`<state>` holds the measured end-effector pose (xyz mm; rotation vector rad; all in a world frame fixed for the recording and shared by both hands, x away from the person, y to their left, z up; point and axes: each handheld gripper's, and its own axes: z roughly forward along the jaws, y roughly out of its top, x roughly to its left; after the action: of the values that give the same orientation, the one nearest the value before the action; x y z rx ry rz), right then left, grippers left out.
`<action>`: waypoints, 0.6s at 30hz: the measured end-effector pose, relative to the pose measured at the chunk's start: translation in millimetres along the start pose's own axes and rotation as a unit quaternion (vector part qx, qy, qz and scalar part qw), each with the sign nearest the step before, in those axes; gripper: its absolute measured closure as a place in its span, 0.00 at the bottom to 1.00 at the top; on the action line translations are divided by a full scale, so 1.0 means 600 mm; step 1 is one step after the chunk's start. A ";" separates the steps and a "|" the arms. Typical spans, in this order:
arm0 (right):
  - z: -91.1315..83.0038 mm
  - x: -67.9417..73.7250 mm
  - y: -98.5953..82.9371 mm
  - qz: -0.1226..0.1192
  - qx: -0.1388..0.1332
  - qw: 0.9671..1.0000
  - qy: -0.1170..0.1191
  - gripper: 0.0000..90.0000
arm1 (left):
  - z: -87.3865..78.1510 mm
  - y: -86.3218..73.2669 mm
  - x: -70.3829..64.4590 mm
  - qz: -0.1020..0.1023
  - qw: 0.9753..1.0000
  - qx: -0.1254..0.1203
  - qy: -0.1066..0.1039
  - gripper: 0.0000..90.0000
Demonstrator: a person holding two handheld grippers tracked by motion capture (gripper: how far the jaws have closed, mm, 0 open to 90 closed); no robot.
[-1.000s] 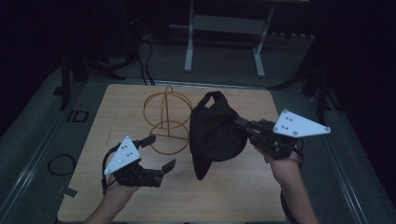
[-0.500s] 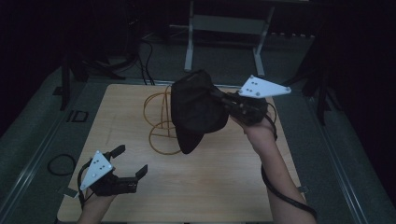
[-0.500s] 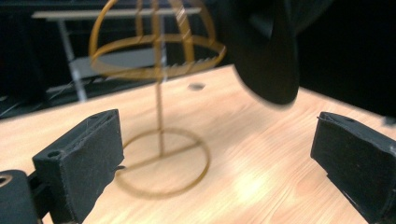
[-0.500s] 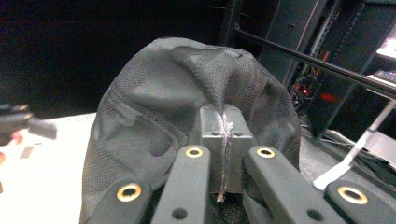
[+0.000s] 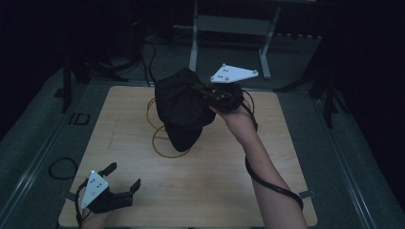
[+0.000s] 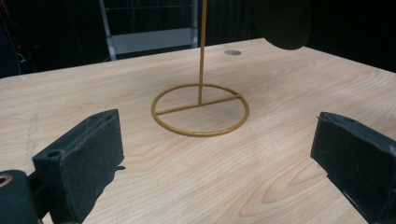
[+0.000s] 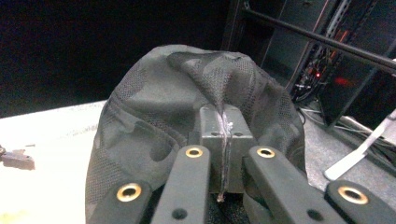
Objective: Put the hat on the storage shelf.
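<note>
While raised above the far half of the tabletop, at about 12 o'clock from its centre in the high view: right gripper, grey three-cornered plate on top, black cable trailing down along the forearm. Jaws pressed together on a pinched fold of a dark cap of mesh-like camouflage-patterned fabric, clear in the right gripper view, where the fold disappears between the two black pads and the cap's crown bulges beyond them. Hanging free of the wood, cap's lower edge drooping toward 6 o'clock, overlapping a gold wire stand in the high view; touching the stand or not, cannot tell.

Down at about 7 o'clock, near the close left corner of the tabletop: left gripper, low over the wood, jaws spread wide with nothing between them. In the left gripper view, two black pads far apart at the bottom corners, bare light wood grain between. Straight ahead, at 12 o'clock from those jaws: ring base of the gold stand flat on the tabletop, a crossbar across the ring, a thin upright rod rising from it. Dark rounded underside of the cap at about 1 o'clock, above the stand.
</note>
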<state>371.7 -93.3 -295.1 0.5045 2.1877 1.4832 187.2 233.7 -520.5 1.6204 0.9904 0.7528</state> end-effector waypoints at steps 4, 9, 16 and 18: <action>0.022 0.005 0.000 0.000 0.009 1.000 0.000 0.99 | 0.003 -0.005 0.001 -0.004 1.000 0.003 0.000 0.03; 0.067 0.012 -0.008 0.013 0.027 0.999 0.012 0.99 | 0.006 -0.008 -0.001 -0.014 1.000 0.000 -0.001 0.03; 0.098 0.020 -0.025 0.025 0.039 0.999 0.013 0.99 | 0.011 -0.011 -0.006 -0.011 1.000 0.006 -0.012 0.03; 0.103 0.020 -0.026 0.033 0.039 0.999 0.013 0.99 | 0.012 -0.012 -0.005 -0.012 1.000 0.007 -0.015 0.03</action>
<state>394.9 -44.7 -331.6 0.5924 2.2768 1.4510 190.0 228.6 -529.4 1.6250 0.9934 0.7057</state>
